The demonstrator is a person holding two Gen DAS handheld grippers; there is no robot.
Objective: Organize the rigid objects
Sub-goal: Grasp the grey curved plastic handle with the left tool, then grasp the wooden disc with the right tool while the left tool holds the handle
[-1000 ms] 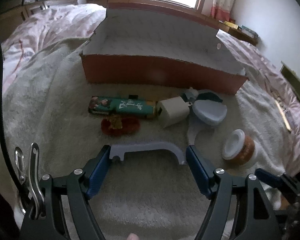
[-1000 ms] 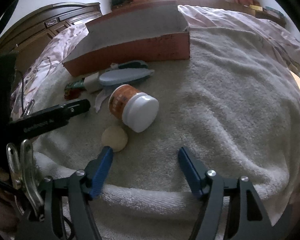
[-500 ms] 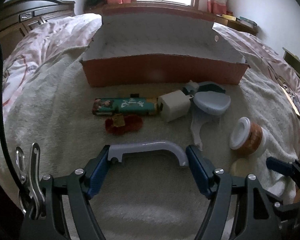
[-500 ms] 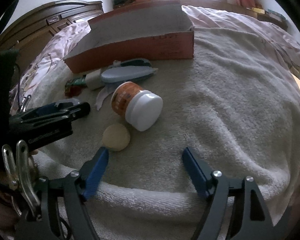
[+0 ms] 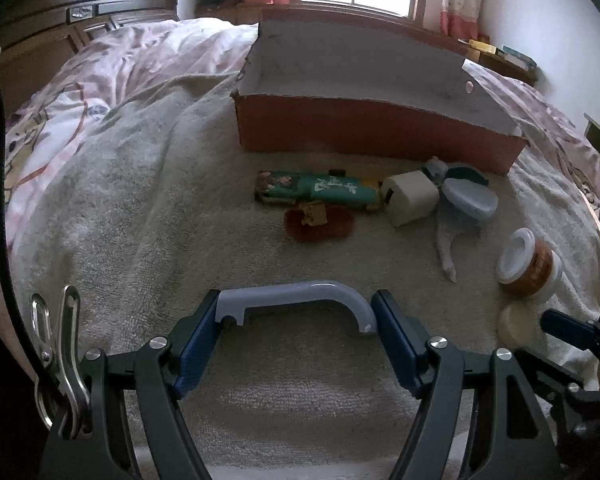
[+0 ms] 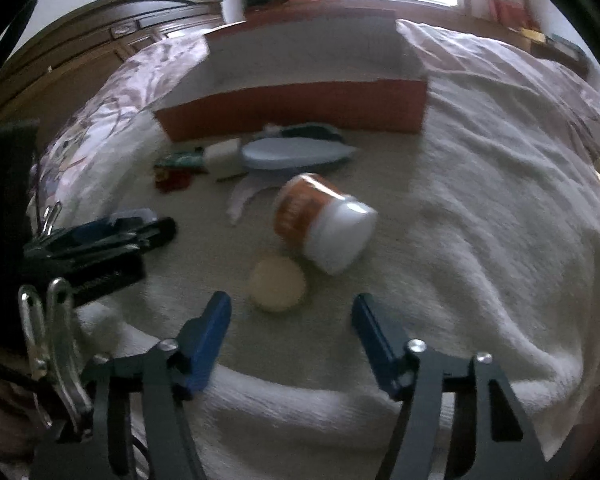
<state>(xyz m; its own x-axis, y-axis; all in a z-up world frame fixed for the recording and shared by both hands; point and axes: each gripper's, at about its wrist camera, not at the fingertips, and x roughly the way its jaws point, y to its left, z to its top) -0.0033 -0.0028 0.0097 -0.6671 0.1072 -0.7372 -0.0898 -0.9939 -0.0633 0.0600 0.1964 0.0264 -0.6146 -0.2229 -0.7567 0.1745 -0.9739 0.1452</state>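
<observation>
The left gripper (image 5: 296,316) is gripping a pale lilac handle (image 5: 300,294) endwise, its jaws closed onto the two ends so the arch is spanning the gap between them, low over the towel (image 5: 140,208) and well in front of the box (image 5: 380,136). The handle is looking like hard, light plastic: stiff enough for an end grip, though its smooth curved end is likely to slip if the squeeze eases. The left gripper is pointing straight at the box, nearly level with the bed. Just in front of the box, a green pack (image 5: 320,192), a red item (image 5: 320,224), a white cube (image 5: 410,198) and a blue-grey case (image 5: 468,200) are lying in a loose row. Nearer the grippers than that row, a jar (image 6: 324,224) with a white lid is lying on its side, and a cream disc (image 6: 277,280) is sitting just beside its lid. The right gripper (image 6: 292,312) is hovering with jaws wide apart and holding nothing, tilted down toward the disc, which is lying just beyond the tips. The disc seems small, flat and rigid, best pinched across its edges; the jar is probably heavier and prone to rolling, so its body would be the safer hold. This view is blurred.
</observation>
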